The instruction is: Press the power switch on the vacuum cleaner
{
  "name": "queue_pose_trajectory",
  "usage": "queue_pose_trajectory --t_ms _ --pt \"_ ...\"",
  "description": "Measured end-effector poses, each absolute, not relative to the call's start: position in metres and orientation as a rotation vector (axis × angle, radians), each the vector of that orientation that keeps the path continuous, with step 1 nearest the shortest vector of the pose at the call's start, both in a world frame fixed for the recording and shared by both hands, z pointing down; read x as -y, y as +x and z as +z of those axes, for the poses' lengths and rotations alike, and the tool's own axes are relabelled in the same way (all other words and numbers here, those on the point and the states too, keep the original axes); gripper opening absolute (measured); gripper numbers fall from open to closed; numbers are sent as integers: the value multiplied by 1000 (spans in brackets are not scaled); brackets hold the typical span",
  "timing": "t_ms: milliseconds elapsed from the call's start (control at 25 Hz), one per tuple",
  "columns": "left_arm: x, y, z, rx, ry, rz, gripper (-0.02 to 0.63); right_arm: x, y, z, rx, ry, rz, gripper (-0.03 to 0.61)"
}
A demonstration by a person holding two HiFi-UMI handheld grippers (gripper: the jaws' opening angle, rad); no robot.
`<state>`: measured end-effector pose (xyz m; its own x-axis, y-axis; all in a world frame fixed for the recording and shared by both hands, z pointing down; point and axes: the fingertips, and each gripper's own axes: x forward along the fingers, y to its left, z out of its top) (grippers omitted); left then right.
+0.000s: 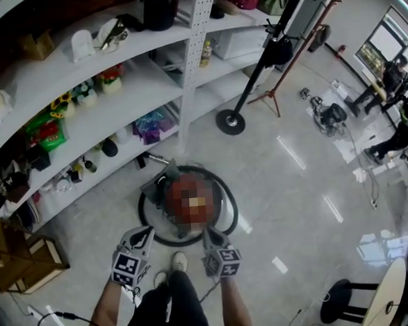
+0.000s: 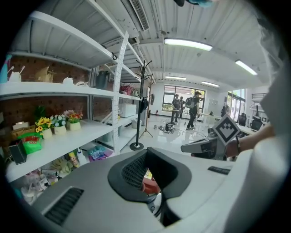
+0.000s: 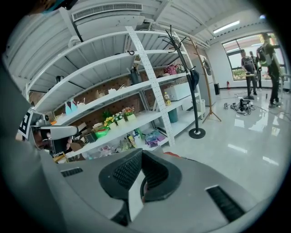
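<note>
1. Far L of the L gripper [image 1: 147, 231]: white shelving [image 1: 115, 85] w/ flower pots [image 1: 81, 94] & small stuff. A wooden crate [image 1: 22, 258] sits on the floor at its L side.
2. L gripper: tips point fwd & down. Jaws narrow, the mesh pads [image 2: 132, 170] drawn close, nothing gripped. A bit of red from the vac shows thru the notch between them. Marker cube faces up.
3. Person's shoe [image 1: 177, 262]: on the floor between the two grippers, just behind their tips.
4. Vacuum cleaner [image 1: 162, 190]: on the floor just ahead of both sets of tips, roughly centred between them. Red body lies under a mosaic patch, w/ a gray part on the side nearer the L gripper. A black hose [image 1: 225, 195] loops round it. Power switch can't be made out. Can't tell if either tip touches the vac.
5. R gripper [image 1: 208, 229]: beside the L one, tips aimed at the vac's near edge. Jaws narrow too, w/ only a thin sliver between the pads [image 3: 125, 170], holding nothing.
6. Ahead & R of the R gripper, past the vac: coat stand [image 1: 230, 121] w/ a round black base.
7. Near R of the R gripper: black stool [image 1: 337, 301]. Far R, well apart: people [image 1: 393, 83] by the windows.
</note>
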<state>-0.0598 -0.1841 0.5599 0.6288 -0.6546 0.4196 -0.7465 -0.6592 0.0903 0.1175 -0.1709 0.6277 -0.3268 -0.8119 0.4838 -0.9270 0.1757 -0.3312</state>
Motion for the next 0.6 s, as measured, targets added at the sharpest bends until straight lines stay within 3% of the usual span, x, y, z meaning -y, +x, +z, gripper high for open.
queue_pose_trajectory --t_ms 600 --pt "177 -73 480 1164 2667 458 6 159 91 532 2313 1713 812 12"
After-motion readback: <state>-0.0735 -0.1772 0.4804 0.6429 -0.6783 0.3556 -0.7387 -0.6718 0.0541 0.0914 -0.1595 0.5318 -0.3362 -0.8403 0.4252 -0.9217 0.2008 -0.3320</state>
